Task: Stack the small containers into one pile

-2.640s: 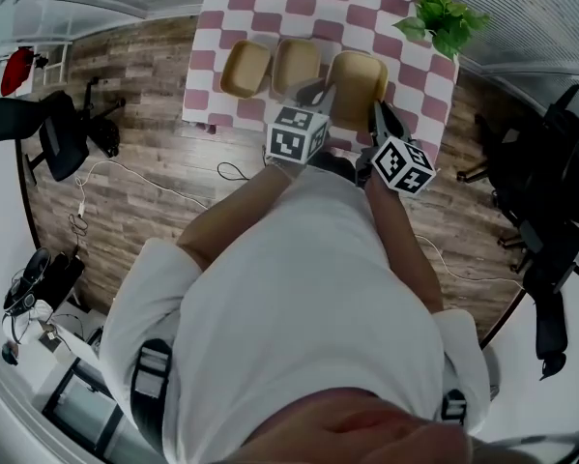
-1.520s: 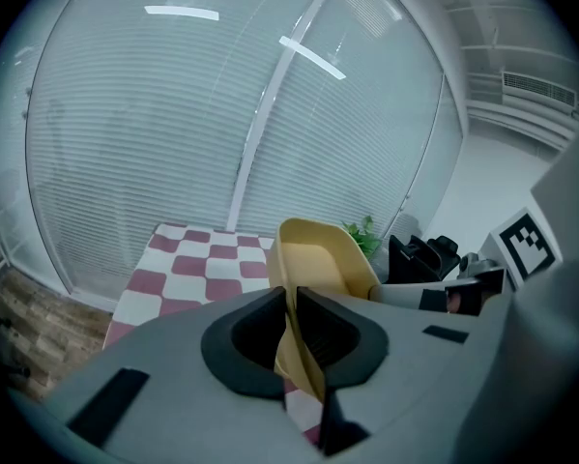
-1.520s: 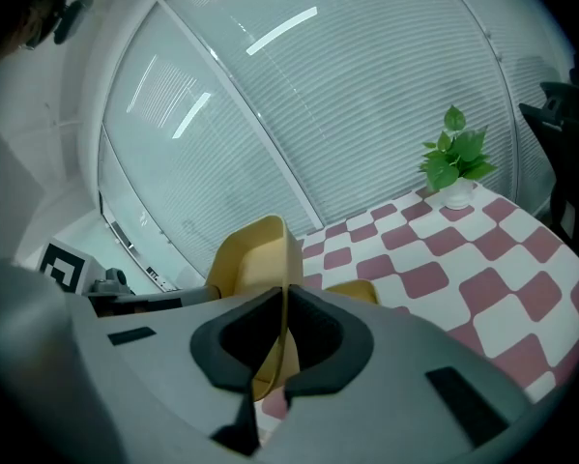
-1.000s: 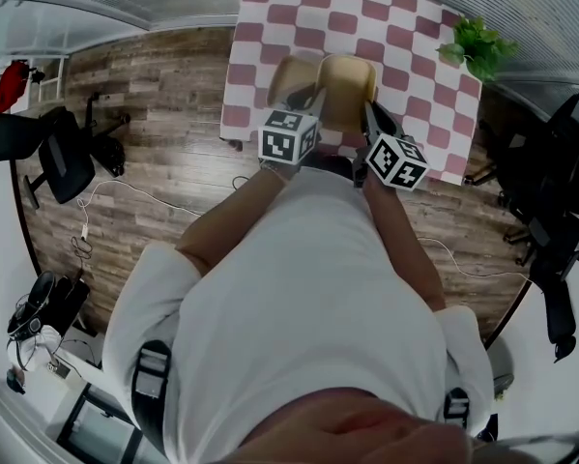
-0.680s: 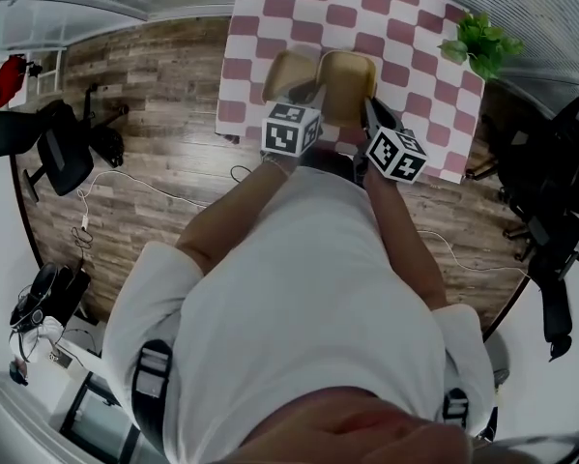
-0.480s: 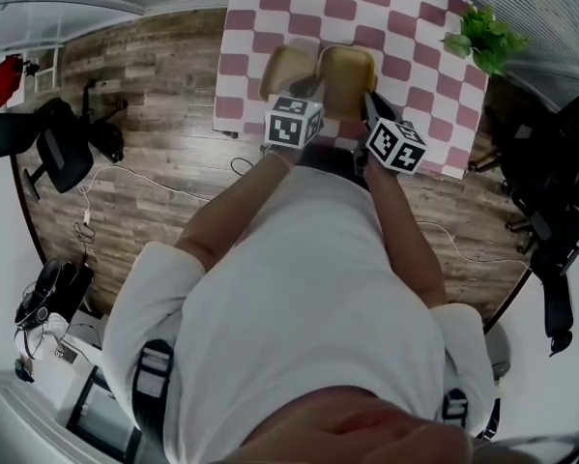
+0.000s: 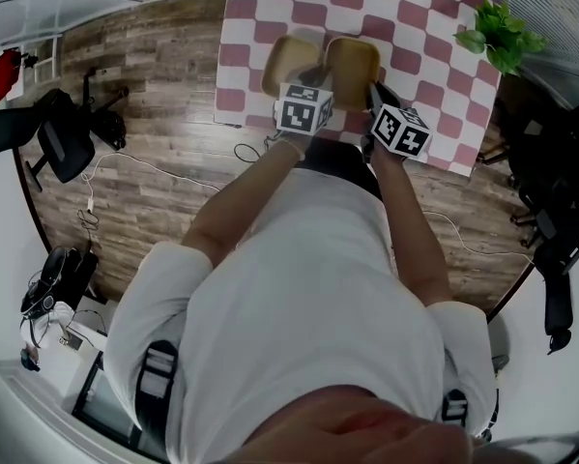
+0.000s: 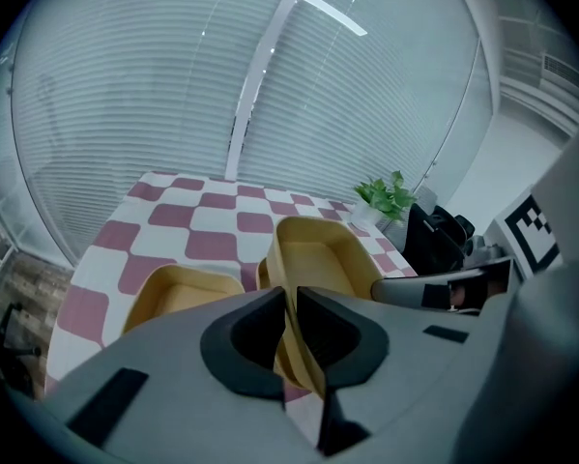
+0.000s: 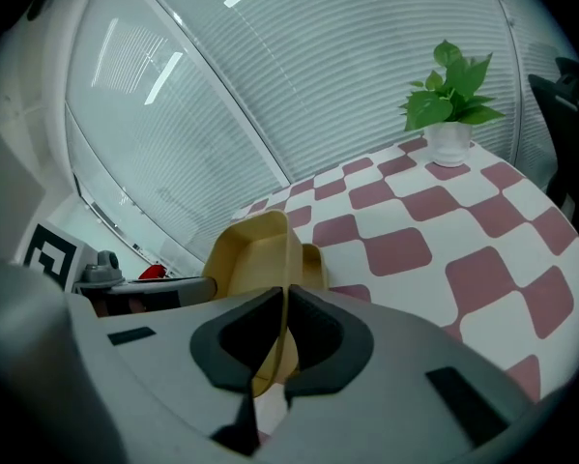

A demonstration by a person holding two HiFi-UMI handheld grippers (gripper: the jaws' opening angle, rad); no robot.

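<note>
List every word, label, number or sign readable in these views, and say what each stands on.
No readable words, brands or numbers anywhere.
Only signs: black-and-white square code patterns on the marker cube of the left tool and the marker cube of the right tool.
The tan rectangular container both tools grip bears no print.

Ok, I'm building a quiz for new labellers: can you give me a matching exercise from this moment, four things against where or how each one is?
Things:
1 right-hand container
2 left-hand container
3 potted plant
4 black chair

Places or states:
A on the wood floor
B rim pinched by the left gripper and the right gripper
C far right corner of the checked cloth
D resting on that cloth, ungripped

Pairs: 1-B; 2-D; 3-C; 4-A
</note>
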